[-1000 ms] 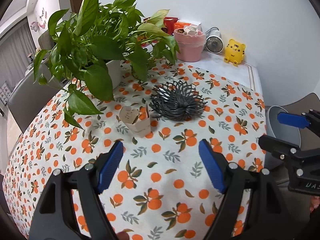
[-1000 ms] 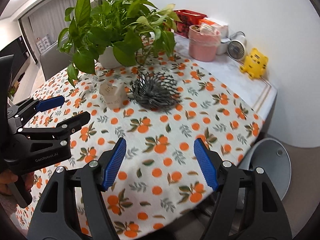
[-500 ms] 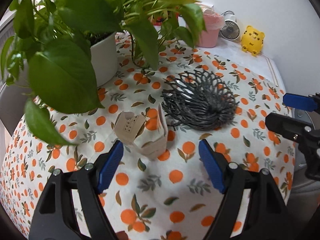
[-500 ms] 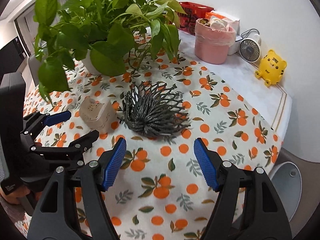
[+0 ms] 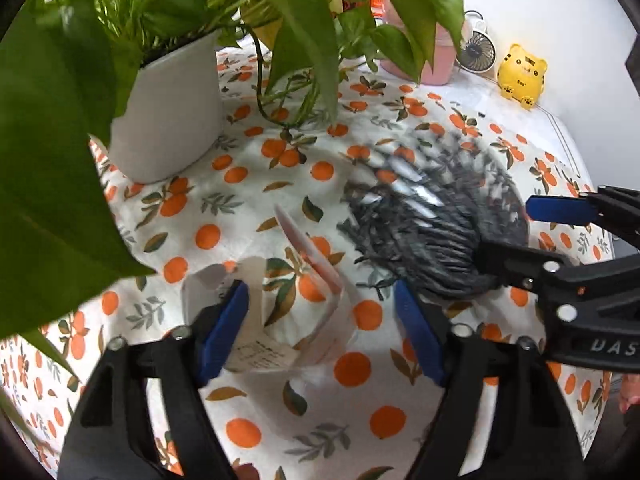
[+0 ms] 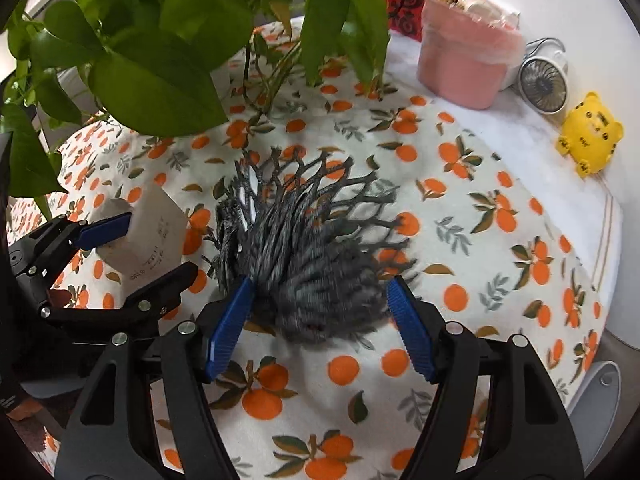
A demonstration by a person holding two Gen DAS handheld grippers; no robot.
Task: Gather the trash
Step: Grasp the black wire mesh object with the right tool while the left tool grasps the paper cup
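A small crumpled carton [image 5: 288, 304] printed with oranges lies on the orange-patterned tablecloth [image 5: 304, 432]. My left gripper [image 5: 320, 328] is open, its blue fingers [image 5: 224, 328] on either side of the carton. The carton also shows in the right wrist view [image 6: 148, 236]. A grey foam fruit net [image 6: 304, 252] lies to the carton's right. My right gripper [image 6: 316, 328] is open around the net's near end. The net also shows in the left wrist view [image 5: 432, 220], with the right gripper [image 5: 532, 236] over it.
A leafy plant in a white pot [image 5: 168, 108] stands close behind the carton, its leaves hanging over both grippers. A pink bin [image 6: 464, 64] with trash, a small fan [image 6: 544, 84] and a yellow tiger toy [image 6: 592, 132] stand at the back. A grey floor bin [image 6: 596, 392] stands past the table's right edge.
Both grippers have moved forward and down. The left now straddles the carton, the right straddles the net. Both stayed open.
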